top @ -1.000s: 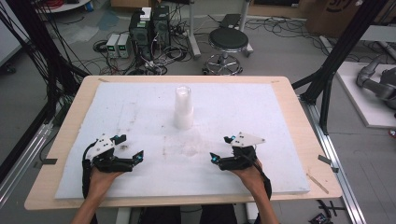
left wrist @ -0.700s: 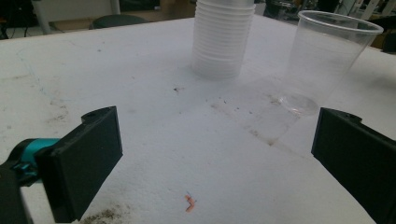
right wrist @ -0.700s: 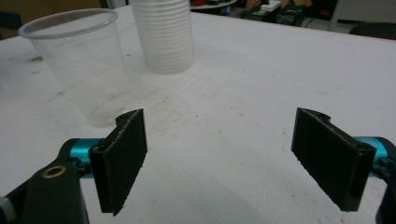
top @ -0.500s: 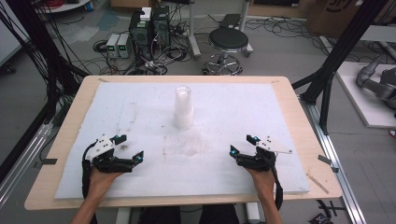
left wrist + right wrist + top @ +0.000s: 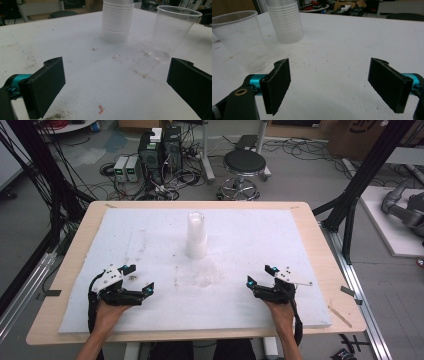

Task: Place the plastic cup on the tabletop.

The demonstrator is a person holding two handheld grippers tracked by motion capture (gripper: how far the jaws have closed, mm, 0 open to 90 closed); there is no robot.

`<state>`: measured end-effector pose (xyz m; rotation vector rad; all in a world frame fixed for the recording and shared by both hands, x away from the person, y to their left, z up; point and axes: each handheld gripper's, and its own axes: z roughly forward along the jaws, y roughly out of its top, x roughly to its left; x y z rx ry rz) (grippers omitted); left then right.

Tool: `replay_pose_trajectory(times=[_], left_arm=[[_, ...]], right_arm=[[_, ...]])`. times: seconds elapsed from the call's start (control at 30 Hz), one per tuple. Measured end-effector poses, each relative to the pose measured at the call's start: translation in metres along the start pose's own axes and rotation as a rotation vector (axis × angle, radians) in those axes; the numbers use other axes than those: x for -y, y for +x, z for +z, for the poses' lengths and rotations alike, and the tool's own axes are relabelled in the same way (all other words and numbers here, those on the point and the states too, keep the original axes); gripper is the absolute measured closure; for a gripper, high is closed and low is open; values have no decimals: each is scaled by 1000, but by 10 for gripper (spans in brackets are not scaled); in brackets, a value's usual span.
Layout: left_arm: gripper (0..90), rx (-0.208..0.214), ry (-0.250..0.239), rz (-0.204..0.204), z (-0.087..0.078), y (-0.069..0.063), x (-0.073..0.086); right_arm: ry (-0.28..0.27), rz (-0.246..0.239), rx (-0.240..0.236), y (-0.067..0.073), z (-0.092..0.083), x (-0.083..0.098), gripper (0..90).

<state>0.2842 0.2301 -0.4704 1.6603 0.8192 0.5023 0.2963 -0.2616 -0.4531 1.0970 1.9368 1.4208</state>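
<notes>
A tall stack of clear plastic cups [image 5: 196, 235] stands upright on the white foam sheet [image 5: 125, 240] at mid-table. In front of it a single clear cup [image 5: 207, 271] stands upright and alone, faint against the foam. My left gripper [image 5: 142, 280] rests at the near left, open and empty. In the left gripper view its jaws [image 5: 117, 85] frame the stack [image 5: 117, 20] and the single cup [image 5: 172, 32] farther off. My right gripper [image 5: 258, 276] sits at the near right, open, nothing between its jaws [image 5: 329, 85]. It faces the single cup [image 5: 242, 37] and the stack [image 5: 285, 20].
The foam sheet covers a wooden table [image 5: 327, 270] with bare edges left and right. It carries dirt specks and a small orange scrap [image 5: 101, 109] near my left gripper. A stool [image 5: 243, 165] and electronics [image 5: 160, 150] stand on the floor beyond the table.
My right gripper has drawn back to the right, away from the single cup, its jaws still apart. The left gripper and both cups have stayed put.
</notes>
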Motion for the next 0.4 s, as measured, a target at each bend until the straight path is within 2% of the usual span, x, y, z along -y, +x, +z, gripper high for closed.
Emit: replay_pose_trajectory(times=[0.4], left_arm=[[17,1,8,-10,1,0,0]], right_arm=[[-10,-11,-4,1,-1,1,185]])
